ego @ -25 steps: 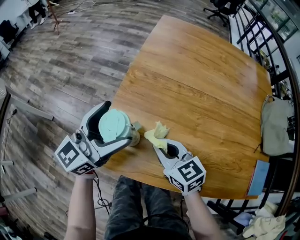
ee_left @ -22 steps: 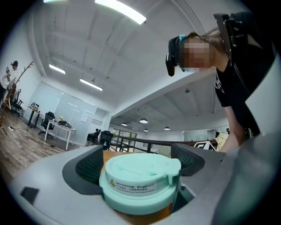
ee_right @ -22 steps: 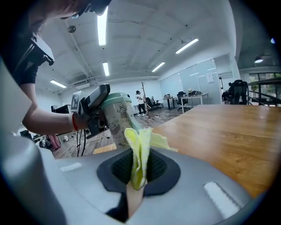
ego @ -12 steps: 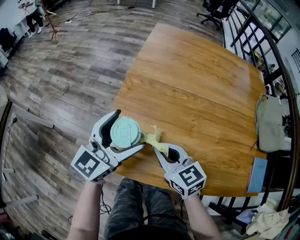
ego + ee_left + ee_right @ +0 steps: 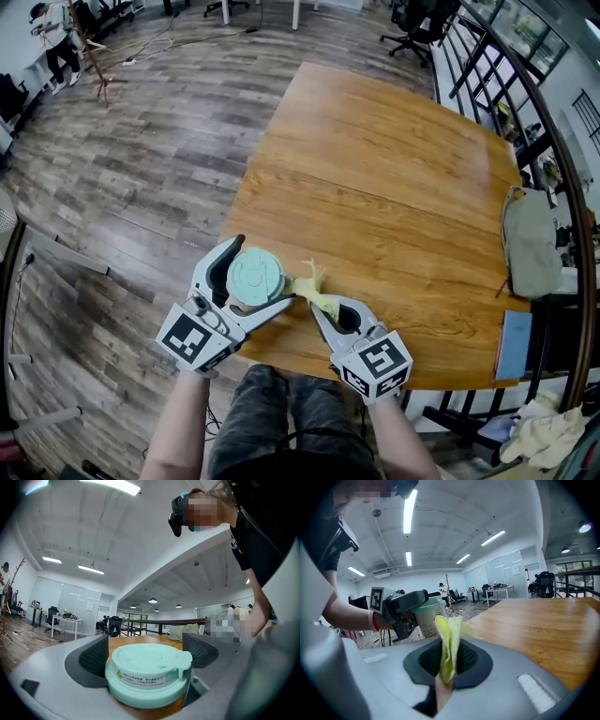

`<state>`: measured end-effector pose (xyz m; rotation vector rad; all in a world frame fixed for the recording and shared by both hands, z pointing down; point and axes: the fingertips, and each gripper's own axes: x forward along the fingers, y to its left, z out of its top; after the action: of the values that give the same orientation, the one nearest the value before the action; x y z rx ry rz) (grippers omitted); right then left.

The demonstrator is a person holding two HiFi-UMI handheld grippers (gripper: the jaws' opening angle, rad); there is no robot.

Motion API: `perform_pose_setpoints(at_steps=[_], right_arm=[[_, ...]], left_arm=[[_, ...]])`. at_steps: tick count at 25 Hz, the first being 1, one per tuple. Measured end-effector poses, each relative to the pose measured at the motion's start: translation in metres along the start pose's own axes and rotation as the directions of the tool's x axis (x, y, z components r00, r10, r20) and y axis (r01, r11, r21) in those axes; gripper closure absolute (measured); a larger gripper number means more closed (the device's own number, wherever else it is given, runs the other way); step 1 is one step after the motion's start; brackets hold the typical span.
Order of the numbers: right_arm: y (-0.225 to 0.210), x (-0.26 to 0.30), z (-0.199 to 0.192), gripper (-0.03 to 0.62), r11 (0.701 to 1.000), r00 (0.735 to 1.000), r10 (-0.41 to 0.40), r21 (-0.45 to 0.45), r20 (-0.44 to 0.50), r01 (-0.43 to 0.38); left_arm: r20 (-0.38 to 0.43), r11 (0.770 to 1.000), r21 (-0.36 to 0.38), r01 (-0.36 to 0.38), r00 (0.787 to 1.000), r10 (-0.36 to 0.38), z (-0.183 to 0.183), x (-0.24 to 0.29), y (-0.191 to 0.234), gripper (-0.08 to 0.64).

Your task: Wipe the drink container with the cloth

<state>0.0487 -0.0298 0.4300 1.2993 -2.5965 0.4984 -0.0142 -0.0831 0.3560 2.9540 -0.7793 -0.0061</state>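
A drink container with a mint-green lid and a pale printed body is held off the table's near-left corner. My left gripper is shut on it, one jaw on each side just below the lid. My right gripper is shut on a yellow cloth, which stands up from between its jaws. The cloth's free end lies right beside the container's right side; whether it touches is not clear.
The wooden table stretches away ahead and to the right. A grey bag hangs at its right edge and a blue book lies at the near right corner. Wood-plank floor is on the left.
Both grippers have drawn together. The left one brought the container right and slightly down; the cloth now sits closer to the container's side.
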Motion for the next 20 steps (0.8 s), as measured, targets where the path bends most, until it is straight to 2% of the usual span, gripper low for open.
perform_pose_setpoints(at_steps=[3, 8, 11, 16, 20], right_arm=[[0.000, -0.002, 0.002, 0.569, 1.000, 1.000, -0.010, 0.003, 0.007, 0.010], [-0.002, -0.005, 0.012, 0.569, 0.999, 0.999, -0.036, -0.001, 0.030, 0.036], [-0.003, -0.010, 0.019, 0.569, 0.998, 0.997, -0.061, 0.000, 0.042, 0.061], [-0.006, -0.020, 0.033, 0.569, 0.995, 0.993, -0.095, -0.005, 0.073, 0.096], [-0.004, -0.027, 0.044, 0.569, 0.993, 0.988, -0.118, -0.008, 0.095, 0.119]], left_arm=[[0.026, 1.000, -0.022, -0.008, 1.000, 0.008, 0.004, -0.004, 0.001, 0.080], [0.017, 1.000, -0.008, -0.029, 0.999, 0.029, 0.008, -0.014, 0.004, 0.080], [0.018, 0.999, -0.028, -0.036, 0.999, 0.037, 0.009, -0.023, 0.006, 0.081], [0.086, 0.997, -0.073, -0.039, 0.995, 0.045, 0.024, -0.040, 0.012, 0.089], [0.167, 0.992, -0.126, -0.020, 0.985, 0.041, 0.047, -0.051, 0.013, 0.129]])
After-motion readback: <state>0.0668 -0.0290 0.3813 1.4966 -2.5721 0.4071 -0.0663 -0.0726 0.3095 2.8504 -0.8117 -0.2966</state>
